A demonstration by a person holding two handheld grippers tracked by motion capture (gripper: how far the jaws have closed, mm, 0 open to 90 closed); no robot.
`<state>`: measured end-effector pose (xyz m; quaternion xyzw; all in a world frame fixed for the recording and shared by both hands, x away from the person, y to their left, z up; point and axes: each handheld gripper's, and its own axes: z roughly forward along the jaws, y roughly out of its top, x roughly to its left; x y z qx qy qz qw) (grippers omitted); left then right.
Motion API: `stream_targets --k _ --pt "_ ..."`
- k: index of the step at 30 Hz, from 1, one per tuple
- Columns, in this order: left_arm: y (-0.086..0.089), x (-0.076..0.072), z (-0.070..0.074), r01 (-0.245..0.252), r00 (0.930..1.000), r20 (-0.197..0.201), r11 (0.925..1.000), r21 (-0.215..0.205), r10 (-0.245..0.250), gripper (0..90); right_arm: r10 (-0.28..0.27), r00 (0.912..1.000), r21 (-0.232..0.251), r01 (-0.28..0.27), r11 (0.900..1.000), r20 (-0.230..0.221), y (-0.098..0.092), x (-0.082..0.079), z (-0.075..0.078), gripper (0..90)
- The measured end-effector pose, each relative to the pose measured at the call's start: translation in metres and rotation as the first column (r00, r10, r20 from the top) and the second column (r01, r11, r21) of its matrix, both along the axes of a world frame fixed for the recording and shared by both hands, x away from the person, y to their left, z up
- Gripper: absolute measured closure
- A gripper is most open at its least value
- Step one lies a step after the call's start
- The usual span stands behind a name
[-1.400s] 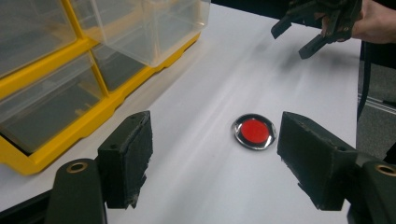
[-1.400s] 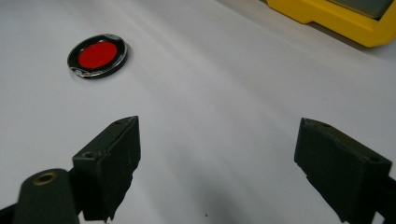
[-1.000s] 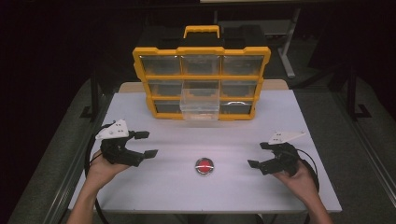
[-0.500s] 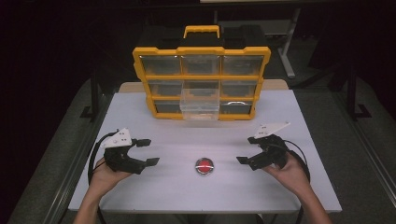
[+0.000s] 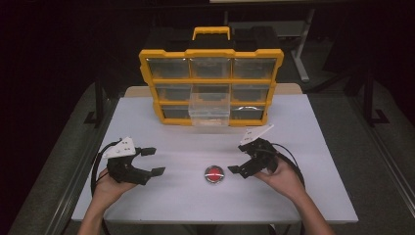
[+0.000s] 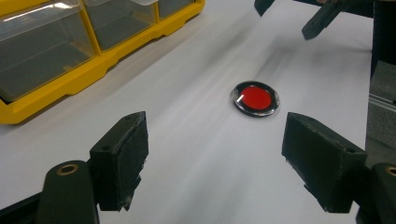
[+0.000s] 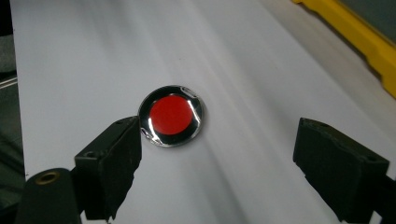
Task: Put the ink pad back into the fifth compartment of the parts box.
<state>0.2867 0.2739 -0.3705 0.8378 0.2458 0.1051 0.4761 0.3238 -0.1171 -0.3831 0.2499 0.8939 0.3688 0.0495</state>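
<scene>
The right gripper (image 7: 217, 161) is held with its jaws spread wide and empty, close beside the red disc (image 7: 171, 115), which lies flat on the white table (image 5: 303, 196); in the right gripper view one jaw is seen just beside the disc's rim, perhaps overlapping it, while the other stands well apart from the disc. Whether that near jaw touches the rim cannot be told. The left gripper (image 5: 150, 161) is likewise held open and empty, farther from the disc on its other side, with the disc (image 6: 255, 99) seen ahead of its jaws. Beyond the disc, at the back of the table, a yellow organizer (image 5: 210, 81) is stood, with one clear drawer (image 5: 209, 108) pulled out toward the disc. From this, a miss is judged likely: the disc is thin, glossy and flat, so it could be pushed sideways by the near jaw before the far jaw arrives, or be squeezed out and skidded across the smooth table. A closure made too high above the disc would be likely to pass over it.
</scene>
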Motion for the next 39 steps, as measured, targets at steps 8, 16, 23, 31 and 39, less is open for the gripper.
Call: stream_targets --k 8,16,23,31,39 --pt "0.003 0.0 -0.002 -0.016 0.9999 -0.001 0.9998 -0.011 0.016 22.1 0.062 0.9977 -0.042 -0.063 0.997 -0.027 0.025 0.008 -0.01 15.2" --pt "0.006 -0.001 -0.001 -0.014 0.9999 0.004 0.9998 -0.012 0.014 21.9 0.109 0.9922 -0.084 -0.113 0.99 -0.062 0.049 0.012 -0.024 17.6" --pt "0.006 -0.001 -0.001 -0.019 0.9998 0.005 0.9996 -0.019 0.019 21.9 0.15 0.9853 -0.105 -0.158 0.982 -0.083 0.062 0.015 -0.035 20.3" --pt "0.006 0.0 -0.003 -0.024 0.9997 -0.007 0.9996 -0.017 0.023 21.9 0.176 0.9811 -0.154 -0.187 0.97 -0.08 0.072 0.014 -0.046 21.1" --pt "0.006 0.0 -0.003 -0.02 0.9998 -0.009 0.9996 -0.02 0.019 21.9 0.192 0.9798 -0.203 -0.199 0.959 -0.057 0.08 0.011 -0.052 24.4"
